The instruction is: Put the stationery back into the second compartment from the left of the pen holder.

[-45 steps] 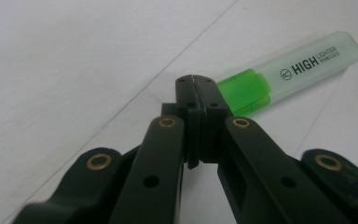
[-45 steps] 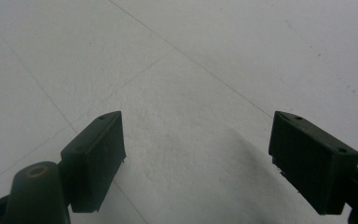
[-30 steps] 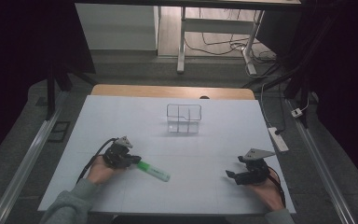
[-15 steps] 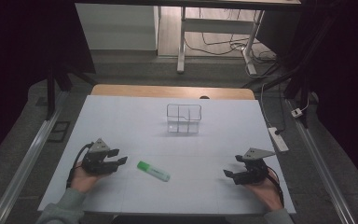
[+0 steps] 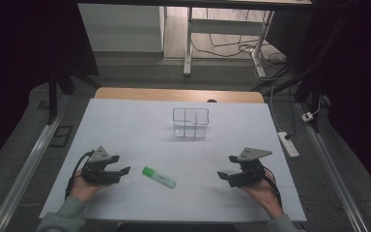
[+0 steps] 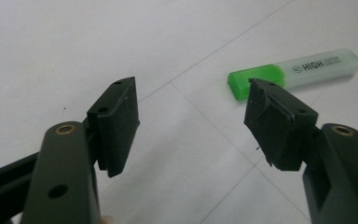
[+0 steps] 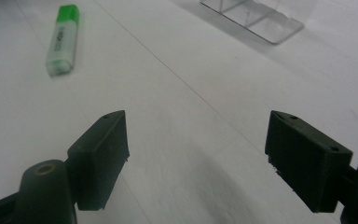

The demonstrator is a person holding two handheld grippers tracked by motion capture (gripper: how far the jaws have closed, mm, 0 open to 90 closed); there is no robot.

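Note:
A green highlighter (image 5: 158,177) with a pale clear barrel lies flat on the white tabletop (image 5: 125,125), near the front and between my two grippers. My left gripper (image 5: 120,164) rests to its left, a short gap away. Its jaws have just been opening and stand open with nothing between them. In the left gripper view the highlighter (image 6: 303,67) lies beyond the right jaw of the left gripper (image 6: 191,91). My right gripper (image 5: 227,166) is open and empty at the front right. Its jaws have just been closing a little. The right gripper view shows the right gripper (image 7: 196,119) and the highlighter (image 7: 63,39) far off.
A small clear plastic box (image 5: 190,122) with inner dividers stands at the middle of the table, behind the highlighter; it shows as the clear box (image 7: 256,16) in the right gripper view. A wooden strip (image 5: 178,94) edges the table's far side. A power strip (image 5: 288,143) lies off the right edge.
My left gripper opened, let go of the highlighter and drew back to the left; the highlighter stays on the table. The right gripper shifted a little to the left.

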